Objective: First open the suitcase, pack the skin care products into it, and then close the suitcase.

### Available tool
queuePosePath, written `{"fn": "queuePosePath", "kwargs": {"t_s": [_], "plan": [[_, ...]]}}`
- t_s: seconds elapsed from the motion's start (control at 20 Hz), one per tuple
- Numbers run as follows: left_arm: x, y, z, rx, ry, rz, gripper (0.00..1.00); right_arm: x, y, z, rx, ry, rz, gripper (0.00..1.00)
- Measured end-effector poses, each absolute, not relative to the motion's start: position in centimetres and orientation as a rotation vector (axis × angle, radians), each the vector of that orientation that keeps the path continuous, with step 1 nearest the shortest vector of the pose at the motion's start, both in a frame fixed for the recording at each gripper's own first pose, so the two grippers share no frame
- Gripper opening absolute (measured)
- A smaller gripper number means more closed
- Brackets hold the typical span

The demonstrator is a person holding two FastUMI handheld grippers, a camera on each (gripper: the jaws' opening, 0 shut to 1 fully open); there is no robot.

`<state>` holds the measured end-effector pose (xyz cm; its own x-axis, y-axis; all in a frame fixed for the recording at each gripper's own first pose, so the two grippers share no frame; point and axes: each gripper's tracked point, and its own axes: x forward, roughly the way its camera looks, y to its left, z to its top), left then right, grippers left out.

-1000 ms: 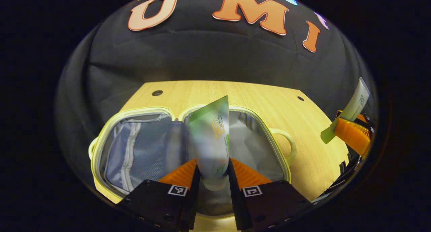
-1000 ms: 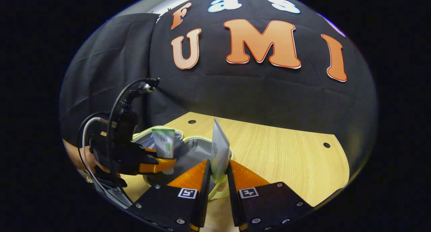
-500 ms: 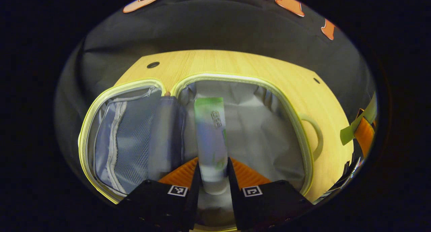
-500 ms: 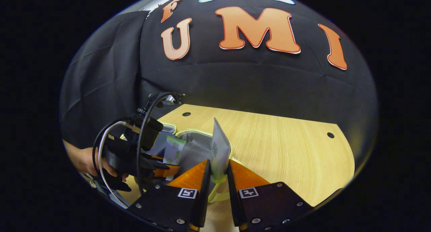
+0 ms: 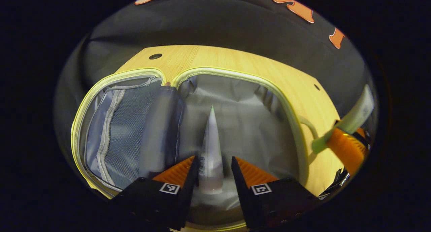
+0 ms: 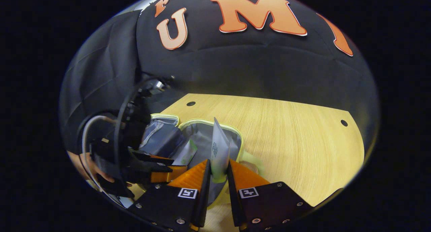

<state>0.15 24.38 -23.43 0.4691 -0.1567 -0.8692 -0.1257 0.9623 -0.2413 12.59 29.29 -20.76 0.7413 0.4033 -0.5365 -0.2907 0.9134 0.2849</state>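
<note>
The suitcase (image 5: 188, 124) lies open flat on the light wooden table (image 5: 235, 62), both halves facing up, each edged with a pale yellow-green zipper rim. In the left gripper view its left half has a grey-blue mesh pocket with a zipper, and its right half is lined with loose, creased grey cloth. A pale green handle (image 5: 308, 126) sticks out from the right half's far side.

The left gripper (image 5: 211, 166) hangs over the right half with its fingers set narrowly apart. A tube (image 5: 210, 151) sits between them, seen edge-on: thin and pointed at the far end with a touch of green at the tip, round at the cap end near the camera. A gap shows on the right side of the tube, so a grip cannot be told for sure.

The right gripper (image 6: 218, 171) holds a second tube (image 6: 219, 149), white-grey with a small printed square and a light green cap end, both fingers pressed on its lower part. It stands upright over the near rim of the suitcase's right half. In the right gripper view, the left gripper and the hand (image 6: 101, 173) holding it are at the left.
</note>
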Motion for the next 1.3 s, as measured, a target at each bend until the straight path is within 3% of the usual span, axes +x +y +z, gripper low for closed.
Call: {"fn": "queuePosePath", "kwargs": {"t_s": [0.05, 0.15, 0.3, 0.5, 0.65, 0.95, 1.0, 1.1, 1.2, 1.3], "plan": [[-0.4, 24.7, -22.5, -0.292, 1.065, -0.020, 0.70, 12.5, 29.8, -21.1, 0.192, 0.644, 0.390, 0.31], [-1.5, 25.6, -20.8, -0.291, 1.034, -0.016, 0.76, 12.3, 30.7, -21.7, 0.194, 0.669, 0.405, 0.31], [-3.2, 27.7, -18.0, -0.295, 0.981, 0.007, 0.77, 12.0, 32.2, -22.9, 0.201, 0.715, 0.432, 0.31], [-5.1, 33.1, -14.2, -0.304, 0.881, 0.120, 0.81, 12.0, 33.4, -25.4, 0.192, 0.794, 0.418, 0.31], [-7.1, 38.2, -11.6, -0.268, 0.845, 0.245, 0.94, 11.9, 33.9, -27.0, 0.192, 0.856, 0.397, 0.31], [-10.9, 46.0, -11.3, -0.324, 0.815, 0.444, 0.90, 12.3, 34.1, -27.8, 0.207, 0.917, 0.342, 0.31], [-11.2, 47.2, -11.5, -0.332, 0.804, 0.477, 0.90, 12.6, 34.0, -27.6, 0.213, 0.914, 0.328, 0.27], [-12.3, 50.2, -12.1, -0.352, 0.786, 0.526, 0.90, 12.7, 33.5, -27.3, 0.217, 0.910, 0.309, 0.36], [-13.0, 53.0, -12.2, -0.382, 0.761, 0.565, 0.90, 12.7, 33.0, -26.5, 0.220, 0.888, 0.294, 0.33], [-13.2, 55.2, -12.3, -0.424, 0.738, 0.594, 0.91, 13.2, 31.9, -25.1, 0.218, 0.836, 0.274, 0.46]]}}
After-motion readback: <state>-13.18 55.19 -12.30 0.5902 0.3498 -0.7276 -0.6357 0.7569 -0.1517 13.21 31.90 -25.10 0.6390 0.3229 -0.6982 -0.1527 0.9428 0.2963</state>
